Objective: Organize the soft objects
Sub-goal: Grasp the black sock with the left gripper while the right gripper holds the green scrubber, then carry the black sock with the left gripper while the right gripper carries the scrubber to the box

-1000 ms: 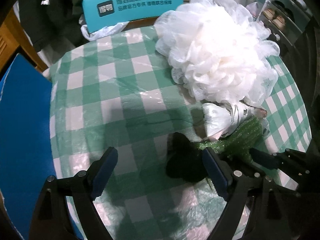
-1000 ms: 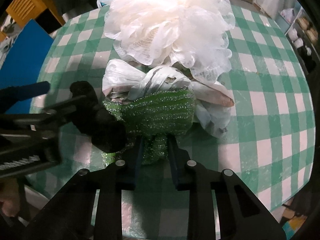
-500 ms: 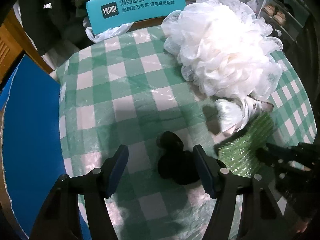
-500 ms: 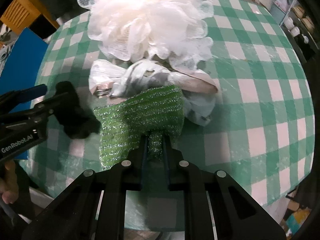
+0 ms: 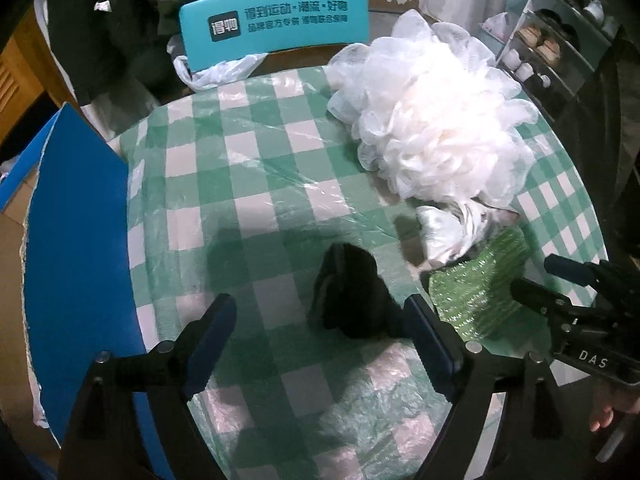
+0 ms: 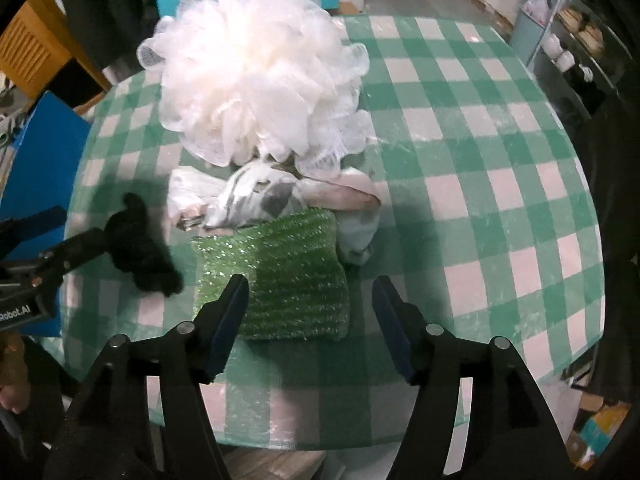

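Observation:
A black fuzzy object (image 5: 348, 292) lies on the green-checked table (image 5: 240, 184), just ahead of my open left gripper (image 5: 320, 320), nearer its right finger. It also shows in the right wrist view (image 6: 140, 248). A sparkly green cloth (image 6: 280, 276) lies flat in front of my open, empty right gripper (image 6: 312, 316), and shows in the left wrist view (image 5: 476, 280). Behind it lie a crumpled white bag (image 6: 260, 200) and a large white mesh pouf (image 6: 256, 84), the pouf also in the left wrist view (image 5: 436, 120).
A blue board (image 5: 76, 248) stands along the table's left edge. A teal chair back (image 5: 276, 24) with a plastic bag is behind the table. Shelves (image 6: 576, 48) stand at the far right. The table edge is close under both grippers.
My right gripper has opened and let go of the green cloth, which now lies flat. Both grippers have pulled back. The black object lies apart from the cloth.

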Demonstrator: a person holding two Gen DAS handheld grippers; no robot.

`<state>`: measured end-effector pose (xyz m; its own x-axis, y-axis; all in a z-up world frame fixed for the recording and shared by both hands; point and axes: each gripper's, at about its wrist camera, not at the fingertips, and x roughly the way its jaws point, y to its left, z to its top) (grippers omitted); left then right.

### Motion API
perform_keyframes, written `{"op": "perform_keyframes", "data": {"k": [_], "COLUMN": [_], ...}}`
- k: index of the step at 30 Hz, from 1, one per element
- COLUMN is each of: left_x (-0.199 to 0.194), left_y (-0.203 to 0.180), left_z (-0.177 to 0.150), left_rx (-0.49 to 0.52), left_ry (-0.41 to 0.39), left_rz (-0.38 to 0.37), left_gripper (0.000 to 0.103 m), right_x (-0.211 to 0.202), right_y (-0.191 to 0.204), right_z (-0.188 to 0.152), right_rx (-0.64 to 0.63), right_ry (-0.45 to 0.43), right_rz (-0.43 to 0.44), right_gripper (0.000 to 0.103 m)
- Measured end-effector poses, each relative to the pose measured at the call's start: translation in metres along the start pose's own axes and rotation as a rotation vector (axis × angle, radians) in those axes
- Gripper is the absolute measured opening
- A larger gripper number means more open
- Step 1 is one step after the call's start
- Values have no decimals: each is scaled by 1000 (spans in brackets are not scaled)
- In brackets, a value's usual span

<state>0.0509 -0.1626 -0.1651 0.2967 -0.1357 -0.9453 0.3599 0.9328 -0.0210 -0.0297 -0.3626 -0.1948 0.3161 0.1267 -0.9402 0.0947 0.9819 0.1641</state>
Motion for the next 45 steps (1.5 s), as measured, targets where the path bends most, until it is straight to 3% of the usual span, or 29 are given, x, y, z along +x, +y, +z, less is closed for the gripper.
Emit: {"op": "perform_keyframes", "data": {"k": [12,22,28,31,33,35,38,45], "left_x": [8,27,47,54,54,55,51,34], "left_y": [-10,-26,-31,-34,-33,-31,-25,-20], "left_z": [0,4,7,5,4,2,2,3], "left_rx": [1,45,48,58,56,40,17,15], "left_ry": [32,64,94,97,91,96,85,52], "left_rz": [-27,-20,-20,-19,-24,-47,-69,-58], "left_gripper": [89,89,89,89,84,64,51,39], "right_x": [33,43,43,40,40,38,32,5], "right_y": [34,35,36,35,35,36,35,33], "right_z": [2,2,2,0,1,1,3,9], "right_rx": [-68,-70,-82,-87,-82,-74,-66,-51], "right_ry": [54,79,67,61,67,68,63,11], "right_rz": [-18,-26,-46,-45,-19,-15,-4,10], "right_gripper": [66,66,49,34,18,15,13,13]}}
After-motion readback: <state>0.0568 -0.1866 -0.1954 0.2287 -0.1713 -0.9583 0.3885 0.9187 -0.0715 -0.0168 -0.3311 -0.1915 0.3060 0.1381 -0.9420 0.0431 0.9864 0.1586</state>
